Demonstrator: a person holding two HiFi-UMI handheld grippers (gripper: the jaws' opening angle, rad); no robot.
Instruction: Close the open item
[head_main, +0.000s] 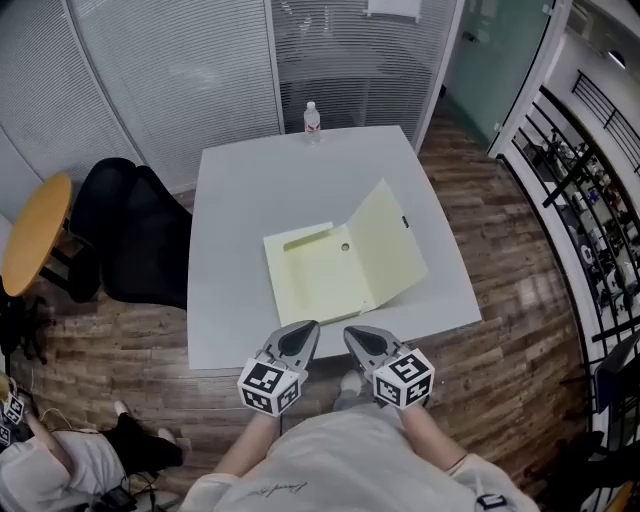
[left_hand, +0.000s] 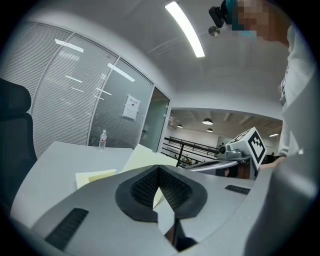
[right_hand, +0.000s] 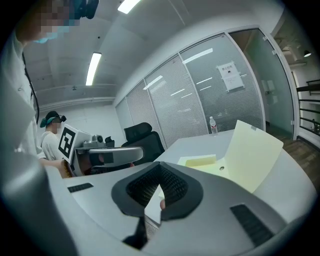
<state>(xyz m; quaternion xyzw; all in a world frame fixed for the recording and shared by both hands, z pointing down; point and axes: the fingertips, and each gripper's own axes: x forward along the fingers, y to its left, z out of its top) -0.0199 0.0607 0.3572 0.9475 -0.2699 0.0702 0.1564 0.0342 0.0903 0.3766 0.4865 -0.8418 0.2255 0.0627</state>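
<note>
Just short of the near edge of the white table (head_main: 240, 200), the left gripper (head_main: 306, 327) and the right gripper (head_main: 352, 333) are held side by side, close but not touching, both aimed out over the tabletop. Each gripper's own view shows its ribbed black jaws meeting at the tips, so both are closed together with nothing between them. Straight ahead of the two grippers, near but apart from them, lies the pale yellow document case (head_main: 320, 280), open. Its shallow tray lies flat on the table, and its lid (head_main: 388, 245) stands tilted up and away to the right, hinged along the tray's right side. Far beyond the case, at the table's far edge, a clear water bottle (head_main: 312, 118) stands upright. Off to the left of the left gripper, beside the table, are a black office chair (head_main: 140, 235) and an orange round table (head_main: 35, 232).
</note>
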